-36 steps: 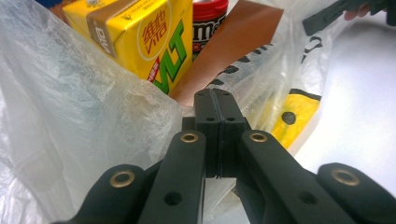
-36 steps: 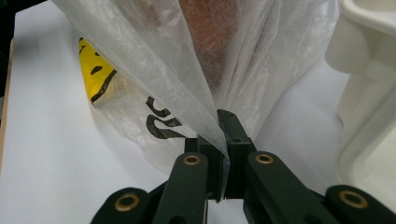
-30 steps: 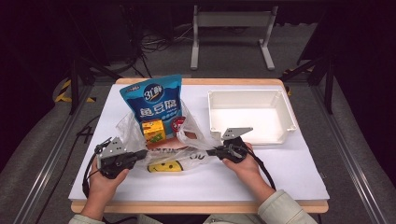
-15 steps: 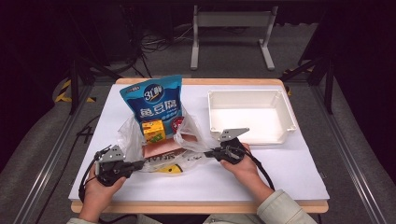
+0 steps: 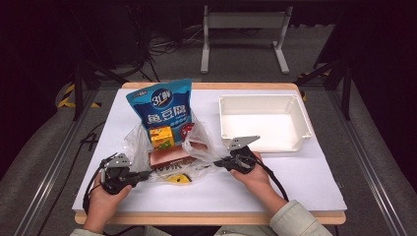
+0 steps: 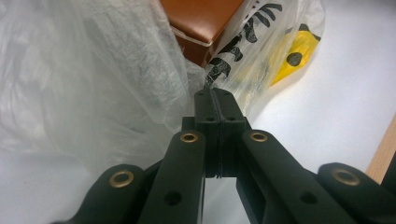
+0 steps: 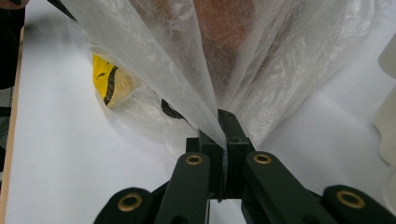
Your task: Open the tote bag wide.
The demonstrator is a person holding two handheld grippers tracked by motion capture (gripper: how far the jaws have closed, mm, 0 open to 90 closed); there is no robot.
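Plastic bag [image 5: 167,157], thin and translucent with black lettering and a yellow patch, lies on the white table [image 5: 295,182] to the left of the white tray [image 5: 263,123], its mouth spread between the two grippers. Inside the bag, the blue snack pouch [image 5: 161,108] stands tallest at the back, a small yellow carton [image 5: 161,136] leans in front of it, and a brown box [image 5: 169,156] lies lowest, nearest the person.

The left gripper [image 5: 140,175] sits at the bag's left front edge; in the left gripper view its jaws are pressed fully together with the bag's film [image 6: 116,84] pinched at their tips, the brown box [image 6: 201,21] just beyond. The right gripper [image 5: 221,161] sits at the bag's right edge, between bag and tray; in the right gripper view its jaws are likewise closed tight on a gathered fold of the film [image 7: 219,70], which fans upward from the pinch. Both hands rest low near the table's front edge.
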